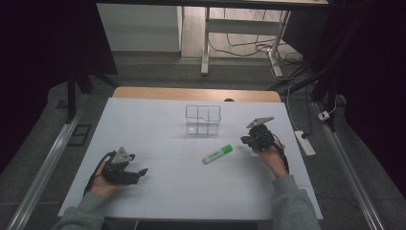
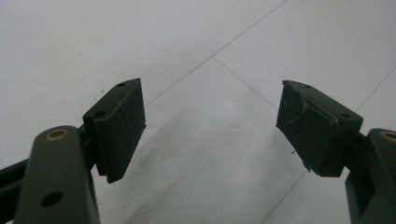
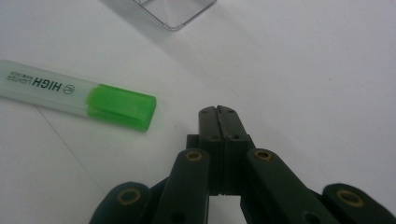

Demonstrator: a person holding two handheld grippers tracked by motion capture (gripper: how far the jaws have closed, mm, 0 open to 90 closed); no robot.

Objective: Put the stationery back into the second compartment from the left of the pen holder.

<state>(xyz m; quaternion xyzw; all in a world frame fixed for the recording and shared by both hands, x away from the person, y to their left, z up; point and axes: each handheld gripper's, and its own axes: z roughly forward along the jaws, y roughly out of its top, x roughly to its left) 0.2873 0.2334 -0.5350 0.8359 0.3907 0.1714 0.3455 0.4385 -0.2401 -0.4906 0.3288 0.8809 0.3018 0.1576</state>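
A green highlighter (image 1: 217, 154) lies flat on the white table top (image 1: 158, 139), its green cap (image 3: 122, 107) toward the right. My right gripper (image 1: 250, 140) hovers just right of the cap, tilted down; in the right gripper view its jaws (image 3: 218, 112) are pressed together with nothing between them. A clear plastic divided box (image 1: 203, 120) stands behind the highlighter, and its corner (image 3: 173, 11) shows at the top of the right gripper view. My left gripper (image 1: 141, 171) rests near the table's front left, jaws wide apart (image 2: 210, 126) over bare table.
The table's wooden far edge (image 1: 196, 94) borders a floor with a desk frame (image 1: 206, 43) and cables. A power strip (image 1: 305, 143) lies on the floor off the right side. Metal rails run along both sides.
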